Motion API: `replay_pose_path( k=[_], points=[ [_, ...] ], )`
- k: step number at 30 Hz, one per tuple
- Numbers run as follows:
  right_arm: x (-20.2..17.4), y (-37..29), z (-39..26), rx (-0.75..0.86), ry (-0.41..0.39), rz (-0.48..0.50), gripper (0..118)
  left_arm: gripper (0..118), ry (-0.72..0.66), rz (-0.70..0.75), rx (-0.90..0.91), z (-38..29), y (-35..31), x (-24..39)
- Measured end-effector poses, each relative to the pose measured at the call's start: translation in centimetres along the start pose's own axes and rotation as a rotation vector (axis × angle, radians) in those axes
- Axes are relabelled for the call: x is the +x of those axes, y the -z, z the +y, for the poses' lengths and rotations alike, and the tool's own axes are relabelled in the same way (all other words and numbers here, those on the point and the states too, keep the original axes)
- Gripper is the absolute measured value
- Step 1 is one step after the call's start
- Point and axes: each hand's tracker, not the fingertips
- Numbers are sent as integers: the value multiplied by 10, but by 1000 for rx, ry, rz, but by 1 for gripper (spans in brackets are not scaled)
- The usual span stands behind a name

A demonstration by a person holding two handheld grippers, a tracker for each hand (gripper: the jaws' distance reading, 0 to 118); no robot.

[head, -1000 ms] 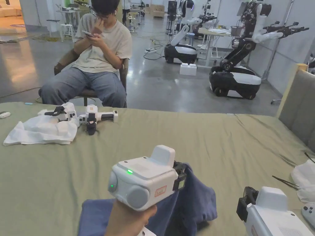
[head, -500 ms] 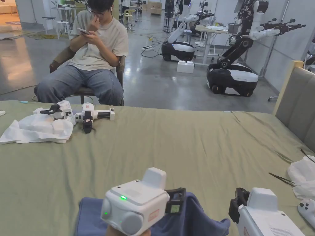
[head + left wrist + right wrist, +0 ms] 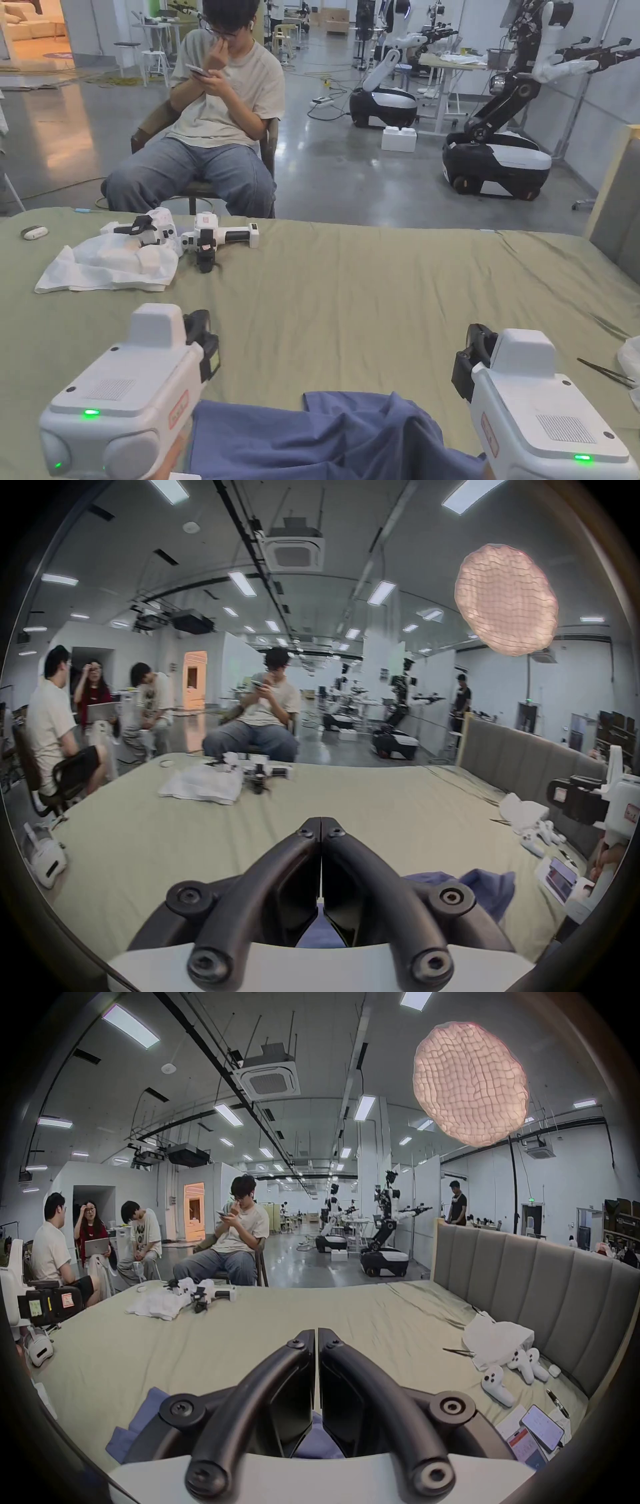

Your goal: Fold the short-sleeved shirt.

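Big open lab space, with a bed under an olive sheet (image 3: pixel 375 281) up front in the head view; the blue shirt (image 3: pixel 325 437) lies bunched at the near edge between the left gripper (image 3: pixel 209 350) and right gripper (image 3: pixel 465 369); from here I can't tell how their jaws stand. Farther back on the sheet sit a white cloth (image 3: pixel 106 269) and two spare handheld grippers (image 3: pixel 200 237); one person on a chair (image 3: pixel 212 125) sits right behind the bed, and two wheeled robots (image 3: pixel 500 162) are parked on the floor.

Left gripper view: the jaws are pressed together with nothing between them, the shirt (image 3: pixel 485 885) low and off to the right; four seated people and one standing farther back.

Right gripper view: jaws closed tight and empty too, the shirt (image 3: pixel 145 1418) crumpled underneath and to the left; a grey headboard (image 3: pixel 519 1286) runs along the right, with three white controllers (image 3: pixel 519 1366) and two phones (image 3: pixel 540 1428) beside it.
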Motion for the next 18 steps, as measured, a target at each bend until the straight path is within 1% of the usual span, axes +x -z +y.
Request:
replay_pose_path(
  k=[3,6,9,11,17,18],
  points=[
    [-9,2,5,11,-14,14,0,0,-16,-2,-26,0,-1,-17],
    [-14,5,6,7,-16,36,0,0,-55,10,-126,-9,13,-36],
    [-15,6,3,-4,-17,43,0,0,-96,-10,-296,-27,46,-53],
    [-14,7,-1,-15,-20,43,0,0,-95,-11,-411,-43,76,-62],
    [0,13,-18,-70,-25,21,0,0,-138,-50,-623,-86,157,-73],
    [3,15,-21,-80,-26,12,0,2,-148,-50,-637,-91,170,-73]
  ],
)
